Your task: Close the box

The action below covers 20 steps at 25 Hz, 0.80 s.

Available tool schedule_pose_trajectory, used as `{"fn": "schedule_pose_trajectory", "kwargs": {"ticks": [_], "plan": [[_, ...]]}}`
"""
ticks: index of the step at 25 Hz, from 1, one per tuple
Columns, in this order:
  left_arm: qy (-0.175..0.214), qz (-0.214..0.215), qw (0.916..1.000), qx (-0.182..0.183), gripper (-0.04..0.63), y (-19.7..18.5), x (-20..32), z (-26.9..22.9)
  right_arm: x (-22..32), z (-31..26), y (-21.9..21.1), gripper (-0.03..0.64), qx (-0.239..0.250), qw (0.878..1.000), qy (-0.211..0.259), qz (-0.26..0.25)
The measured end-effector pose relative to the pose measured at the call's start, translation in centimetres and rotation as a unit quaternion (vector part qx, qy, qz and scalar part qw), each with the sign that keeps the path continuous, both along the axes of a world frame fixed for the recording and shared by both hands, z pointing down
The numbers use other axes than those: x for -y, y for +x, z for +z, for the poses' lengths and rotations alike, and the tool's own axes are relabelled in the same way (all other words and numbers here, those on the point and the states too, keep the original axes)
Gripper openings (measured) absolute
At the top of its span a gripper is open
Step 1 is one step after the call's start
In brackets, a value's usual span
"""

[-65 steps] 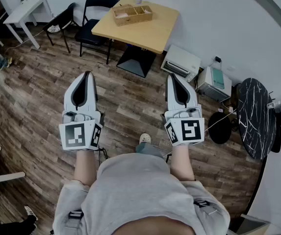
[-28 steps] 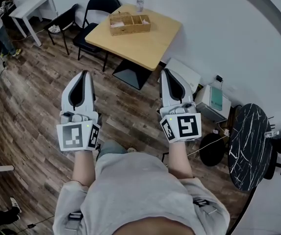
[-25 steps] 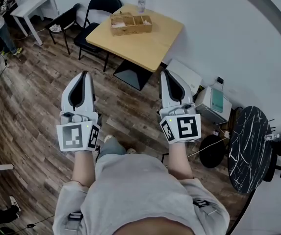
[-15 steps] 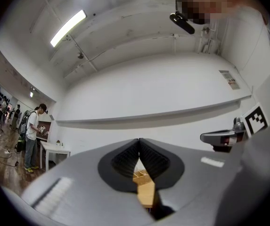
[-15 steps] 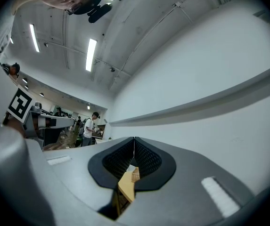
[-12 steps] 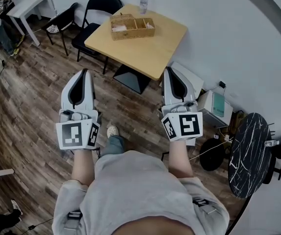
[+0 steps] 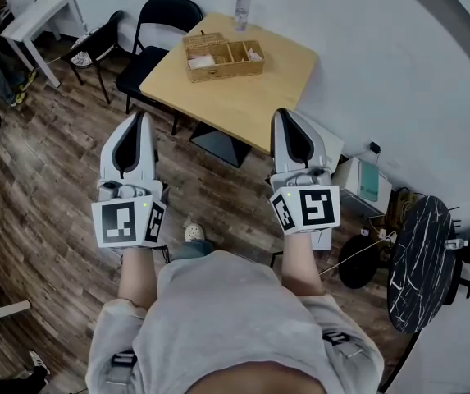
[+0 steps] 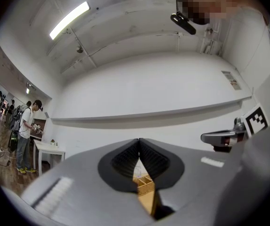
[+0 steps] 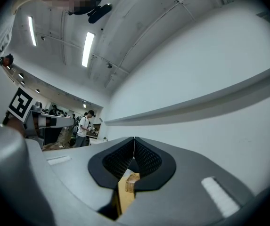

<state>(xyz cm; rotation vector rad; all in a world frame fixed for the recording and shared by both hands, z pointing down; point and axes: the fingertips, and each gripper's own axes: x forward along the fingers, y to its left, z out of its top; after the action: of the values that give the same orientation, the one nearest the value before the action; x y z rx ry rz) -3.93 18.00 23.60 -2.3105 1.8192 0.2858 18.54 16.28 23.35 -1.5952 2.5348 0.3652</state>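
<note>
A woven wicker box (image 7: 222, 57) with several compartments stands open at the far side of a light wooden table (image 7: 251, 97). My left gripper (image 7: 142, 119) is held out in front of me, short of the table's near edge, its jaws closed with nothing between them. My right gripper (image 7: 283, 114) hovers at the table's near right edge, also shut and empty. In the left gripper view the shut tips (image 8: 138, 141) frame the box (image 8: 144, 185) far ahead. Below the closed tips (image 9: 134, 139) in the right gripper view, the box (image 9: 132, 182) shows small.
A clear bottle (image 7: 239, 11) stands behind the box. A black folding chair (image 7: 157, 43) sits left of the table, a white table (image 7: 34, 15) at far left. White machines (image 7: 366, 183) and a round black marble table (image 7: 419, 261) lie to the right. A person (image 8: 27, 135) stands far off.
The table and box have drawn nearer and lower in the head view as I walked toward them. Both grippers stayed shut, held out in front.
</note>
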Motion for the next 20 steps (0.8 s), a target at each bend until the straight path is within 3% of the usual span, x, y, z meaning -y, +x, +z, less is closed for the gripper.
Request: {"fn": "schedule_pose_trajectory", "kwargs": {"ticks": [20], "plan": [[-0.015,0.021,0.9997,-0.006,0.058,-7.3,9.8,1.4,8.7,0.9,-6.6,0.005,0.001,1.000,-0.006,0.028]]}}
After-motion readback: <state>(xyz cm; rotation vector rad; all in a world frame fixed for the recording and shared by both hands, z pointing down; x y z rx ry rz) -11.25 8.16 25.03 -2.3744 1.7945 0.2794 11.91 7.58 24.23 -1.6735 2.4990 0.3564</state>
